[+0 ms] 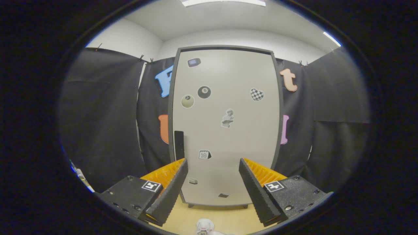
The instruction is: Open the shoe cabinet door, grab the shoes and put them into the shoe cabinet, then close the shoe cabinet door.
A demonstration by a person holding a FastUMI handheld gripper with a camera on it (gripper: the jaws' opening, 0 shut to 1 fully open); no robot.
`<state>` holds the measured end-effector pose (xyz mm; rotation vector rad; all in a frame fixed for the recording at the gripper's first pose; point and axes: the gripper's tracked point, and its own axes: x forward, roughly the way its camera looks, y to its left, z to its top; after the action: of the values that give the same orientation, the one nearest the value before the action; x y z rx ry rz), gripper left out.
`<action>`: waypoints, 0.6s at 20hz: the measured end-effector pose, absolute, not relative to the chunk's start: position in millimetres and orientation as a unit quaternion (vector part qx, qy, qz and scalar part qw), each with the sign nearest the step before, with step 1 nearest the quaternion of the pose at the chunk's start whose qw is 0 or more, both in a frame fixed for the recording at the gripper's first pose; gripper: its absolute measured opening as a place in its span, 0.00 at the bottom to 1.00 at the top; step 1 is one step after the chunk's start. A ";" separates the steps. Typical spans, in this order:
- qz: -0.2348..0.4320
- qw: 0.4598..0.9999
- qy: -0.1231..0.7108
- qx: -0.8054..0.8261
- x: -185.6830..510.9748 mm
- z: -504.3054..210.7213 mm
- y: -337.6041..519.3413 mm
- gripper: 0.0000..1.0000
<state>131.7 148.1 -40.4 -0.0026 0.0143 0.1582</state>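
Black cloth walls enclose a booth where a pale shoe cabinet [225,127] stands on short feet on a tan floor [225,217], its sticker-dotted door [228,81] closed. The gripper [213,191] faces the cabinet head-on, its fingers spread wide with nothing between them; through the gap the door's lower half is seen well beyond the tips. A dark handle [179,144], its long axis vertical, sits on the door's left edge, at about 11 o'clock from the left fingertip and farther off. A white shoe [205,226] lies on the floor at 6 o'clock, below and between the fingers. Opening the door looks like the step in hand, calling for a shift up and to the left toward the handle.
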 end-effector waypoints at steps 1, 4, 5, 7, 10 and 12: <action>0.084 0.996 0.009 -0.001 143.2 -43.2 159.3 1.00; 0.106 0.994 0.014 0.011 177.5 -50.1 194.5 1.00; 0.109 0.994 0.014 0.011 189.1 -51.1 203.5 1.00; 0.114 0.993 0.017 0.009 210.3 -52.9 218.8 1.00; 0.116 0.993 0.023 0.016 240.0 -55.9 235.5 1.00; 0.120 0.992 0.032 0.021 255.1 -60.6 244.2 1.00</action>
<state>255.1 244.2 -60.6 0.0416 0.0644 0.2406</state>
